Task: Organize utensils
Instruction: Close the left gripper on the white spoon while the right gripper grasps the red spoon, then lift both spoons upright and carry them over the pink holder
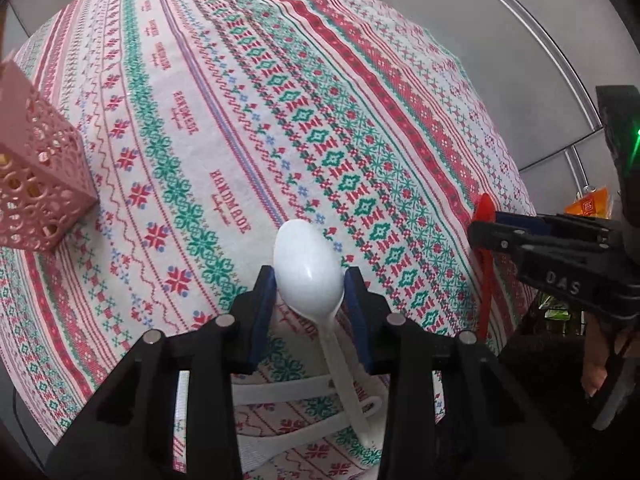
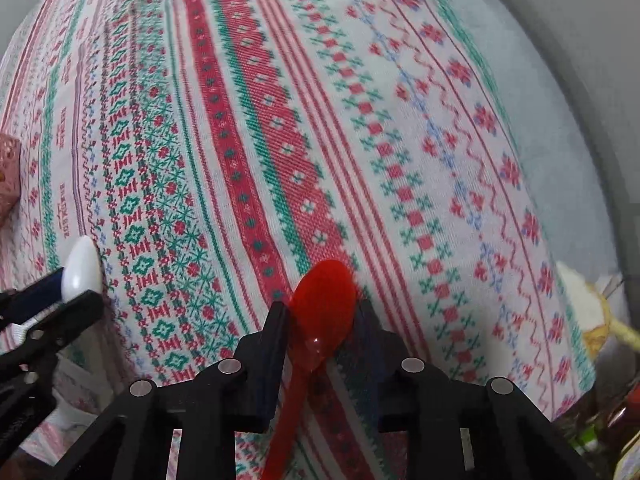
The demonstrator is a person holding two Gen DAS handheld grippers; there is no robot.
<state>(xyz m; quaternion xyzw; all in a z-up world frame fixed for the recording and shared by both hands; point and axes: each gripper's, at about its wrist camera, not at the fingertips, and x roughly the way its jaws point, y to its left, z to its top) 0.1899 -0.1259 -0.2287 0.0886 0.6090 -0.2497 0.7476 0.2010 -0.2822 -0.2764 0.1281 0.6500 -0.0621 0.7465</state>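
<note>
My left gripper (image 1: 310,276) is shut on a white plastic spoon (image 1: 308,264), pinched by its bowl, handle hanging back toward me, above the patterned tablecloth (image 1: 240,120). My right gripper (image 2: 323,308) is shut on a red plastic spoon (image 2: 322,312), also pinched at the bowl. In the left wrist view the right gripper (image 1: 486,232) stands at the right with the red spoon (image 1: 485,272) hanging down. In the right wrist view the left gripper (image 2: 80,288) holds the white spoon (image 2: 82,268) at the far left. A pink perforated holder (image 1: 36,184) stands at the table's left.
Several white utensils (image 1: 288,396) lie on the cloth under my left gripper. The pink holder shows as a sliver (image 2: 8,172) in the right wrist view. Packages and bottles (image 2: 600,312) sit past the table's right edge. Grey tiled floor (image 1: 500,20) surrounds the table.
</note>
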